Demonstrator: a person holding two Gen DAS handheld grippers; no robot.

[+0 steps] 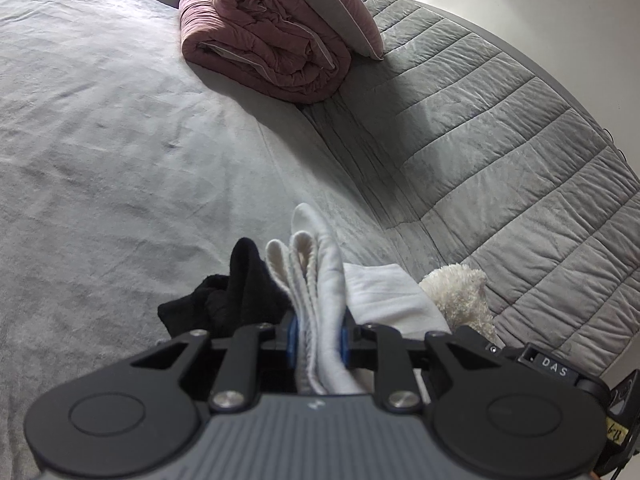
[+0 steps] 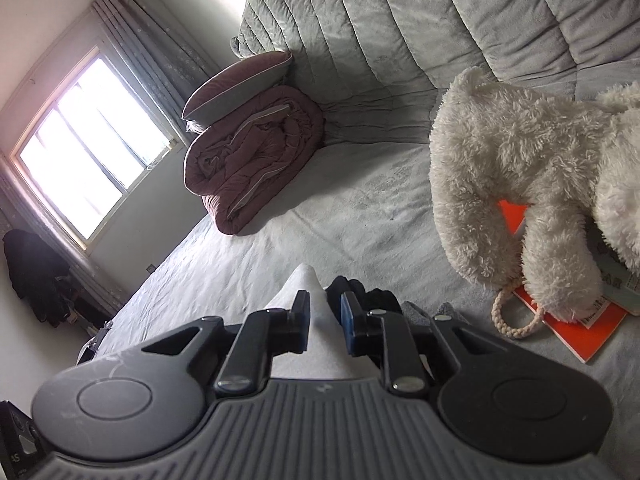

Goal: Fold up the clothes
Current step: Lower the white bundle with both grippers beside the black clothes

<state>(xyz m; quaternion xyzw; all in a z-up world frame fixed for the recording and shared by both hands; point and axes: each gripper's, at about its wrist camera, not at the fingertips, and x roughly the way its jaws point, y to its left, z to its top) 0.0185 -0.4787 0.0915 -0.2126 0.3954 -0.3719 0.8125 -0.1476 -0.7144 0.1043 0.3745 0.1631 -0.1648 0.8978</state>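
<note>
My left gripper [image 1: 318, 336] is shut on a folded white garment [image 1: 320, 248], whose layered edges stick up past the blue pads. A black garment [image 1: 240, 280] lies crumpled on the bed just left of it, and a flat white cloth [image 1: 384, 292] lies just right. In the right wrist view my right gripper [image 2: 325, 320] stands slightly open, with a point of white cloth [image 2: 308, 284] in the gap between its pads, which do not visibly press on it. The black garment [image 2: 360, 294] lies just beyond its right finger.
The grey bedspread [image 1: 100, 160] stretches wide to the left. A rolled pink duvet [image 1: 264, 40] with a pillow sits against the quilted grey headboard [image 1: 500, 140]. A white plush toy [image 2: 520, 168] lies on an orange book [image 2: 580, 332] at the right. A bright window [image 2: 92, 140] is far left.
</note>
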